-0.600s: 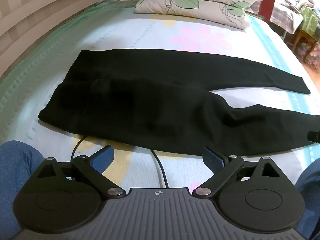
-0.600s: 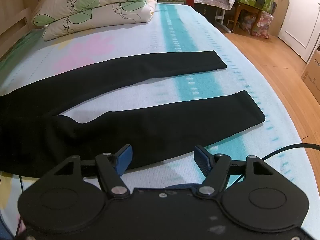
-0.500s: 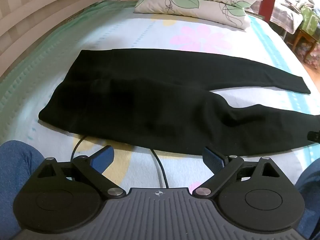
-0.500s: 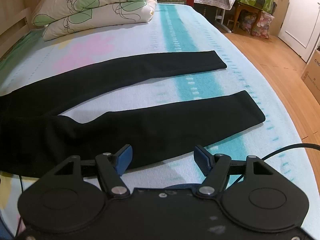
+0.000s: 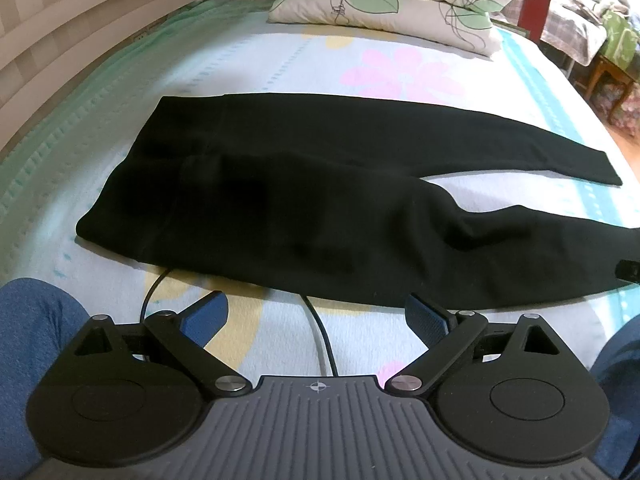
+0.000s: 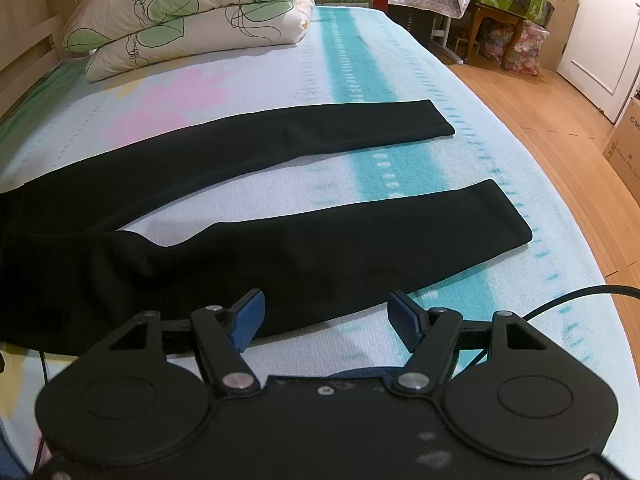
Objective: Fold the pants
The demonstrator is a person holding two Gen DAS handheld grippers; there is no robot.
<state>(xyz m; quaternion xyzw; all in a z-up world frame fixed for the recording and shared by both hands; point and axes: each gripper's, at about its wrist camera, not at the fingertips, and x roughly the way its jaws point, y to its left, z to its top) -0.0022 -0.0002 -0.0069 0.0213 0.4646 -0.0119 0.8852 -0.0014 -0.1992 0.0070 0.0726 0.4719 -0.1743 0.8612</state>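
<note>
On the bed (image 5: 280,64) black pants (image 5: 304,200) lie flat; left hand-held gripper (image 5: 316,316) and right hand-held gripper (image 6: 326,316) are spread, holding nothing.

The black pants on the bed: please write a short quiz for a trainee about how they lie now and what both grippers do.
1. True or false: the black pants are already folded in half.
2. Which gripper holds cloth? A) left gripper B) right gripper C) neither
3. Fill in: the two legs lie ____ from each other, with bedsheet showing between them.

Key:
1. False; the pants lie spread flat, both legs stretched out.
2. C; both grippers are open just short of the near edge of the pants.
3. apart
</note>
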